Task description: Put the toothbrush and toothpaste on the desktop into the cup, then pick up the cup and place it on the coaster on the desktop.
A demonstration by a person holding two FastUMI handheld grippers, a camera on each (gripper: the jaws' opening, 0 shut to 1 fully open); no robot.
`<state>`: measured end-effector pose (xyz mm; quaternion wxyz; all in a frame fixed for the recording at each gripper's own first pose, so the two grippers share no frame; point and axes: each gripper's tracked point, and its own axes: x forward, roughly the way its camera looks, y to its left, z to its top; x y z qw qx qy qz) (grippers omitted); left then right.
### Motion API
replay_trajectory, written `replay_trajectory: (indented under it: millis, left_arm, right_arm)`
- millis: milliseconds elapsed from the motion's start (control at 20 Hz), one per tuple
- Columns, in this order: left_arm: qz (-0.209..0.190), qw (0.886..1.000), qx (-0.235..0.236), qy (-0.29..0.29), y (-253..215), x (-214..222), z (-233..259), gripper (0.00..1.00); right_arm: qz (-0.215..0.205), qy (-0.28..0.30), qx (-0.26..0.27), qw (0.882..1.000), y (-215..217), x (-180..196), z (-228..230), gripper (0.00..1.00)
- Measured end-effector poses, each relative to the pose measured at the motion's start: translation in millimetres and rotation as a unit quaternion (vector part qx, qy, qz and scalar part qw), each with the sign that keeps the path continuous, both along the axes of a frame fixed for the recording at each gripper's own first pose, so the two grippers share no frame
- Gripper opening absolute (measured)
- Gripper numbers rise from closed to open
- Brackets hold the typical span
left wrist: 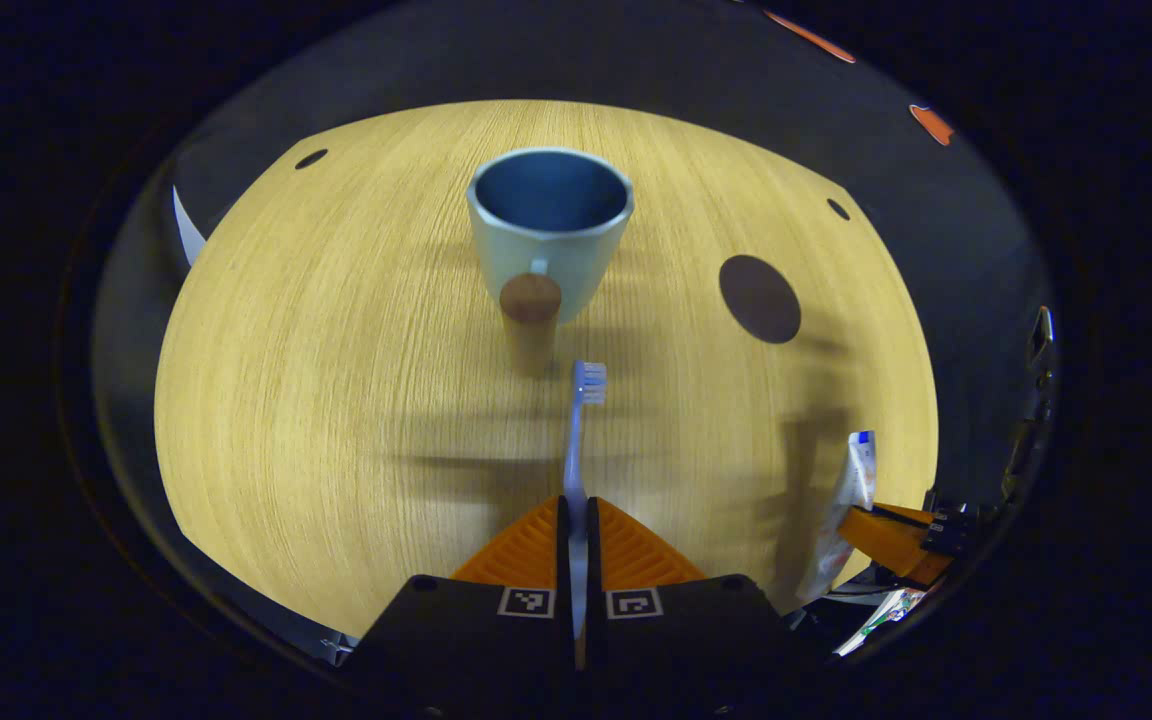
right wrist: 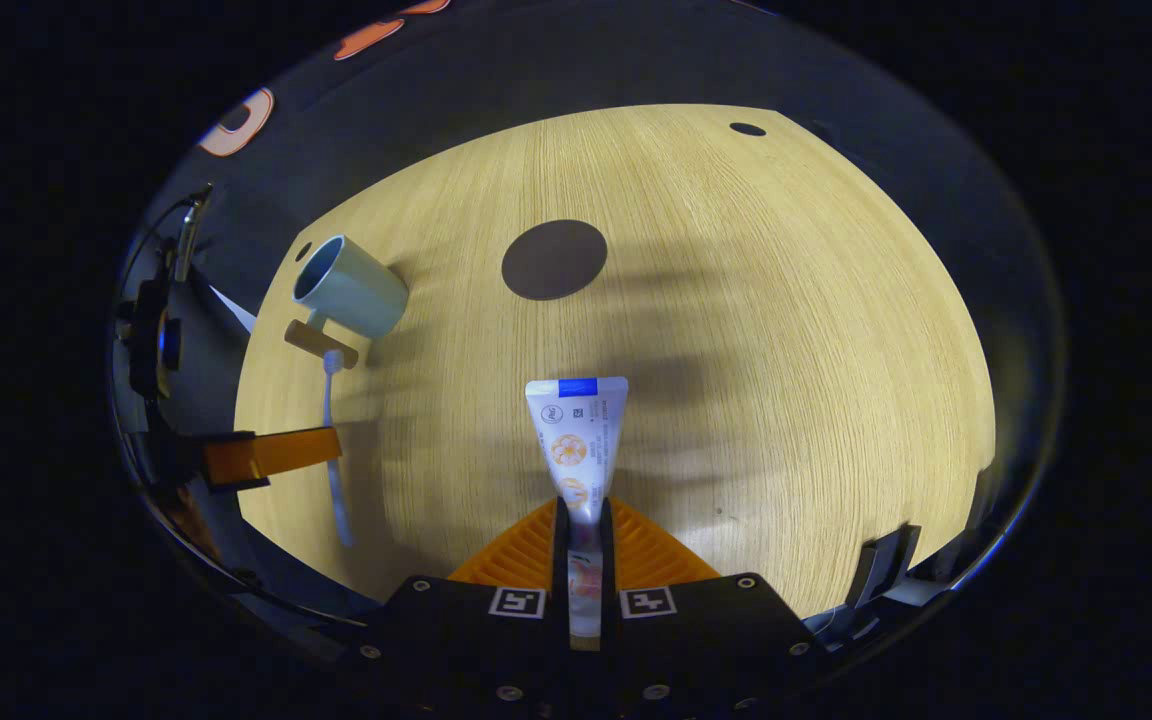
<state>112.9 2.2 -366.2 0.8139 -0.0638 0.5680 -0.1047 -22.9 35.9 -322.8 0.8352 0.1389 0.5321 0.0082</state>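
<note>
— Two tools, both pinching? Our left tool [left wrist: 576, 520] grips the toothbrush [left wrist: 576, 440], bristles aimed at the cup [left wrist: 548, 228] at upper centre.
— Yes; our right tool [right wrist: 584, 520] clamps the toothpaste [right wrist: 576, 435], ready to drop. The coaster [right wrist: 554, 259] waits above it.

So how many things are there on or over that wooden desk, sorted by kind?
Cup: 1
Coaster: 1
Toothbrush: 1, held by the left gripper
Toothpaste: 1, held by the right gripper
Total: 4 things, plus 2 grippers
</note>
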Motion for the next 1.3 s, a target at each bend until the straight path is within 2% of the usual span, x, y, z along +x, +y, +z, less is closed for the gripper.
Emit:
replay_trajectory:
  millis: [350, 550, 900, 1300]
  left_arm:
    - [0.002, 0.994, -0.034, -0.105, 0, 31, 80, 0.05]
    - [-0.004, 0.982, -0.036, -0.185, 14, 74, 119, 0.04]
    - [-0.011, 0.965, -0.051, -0.258, 26, 151, 138, 0.05]
    - [-0.021, 0.952, -0.067, -0.297, 33, 220, 132, 0.04]
  right_arm:
    - [0.013, -0.023, -0.004, 1.000, 2, 10, 17, 0.13]
    - [0.020, -0.047, -0.004, 0.999, 6, 16, 27, 0.13]
    - [0.021, -0.063, -0.019, 0.998, 11, 7, 38, 0.13]
    - [-0.018, -0.053, -0.019, 0.998, 19, -6, 43, 0.13]
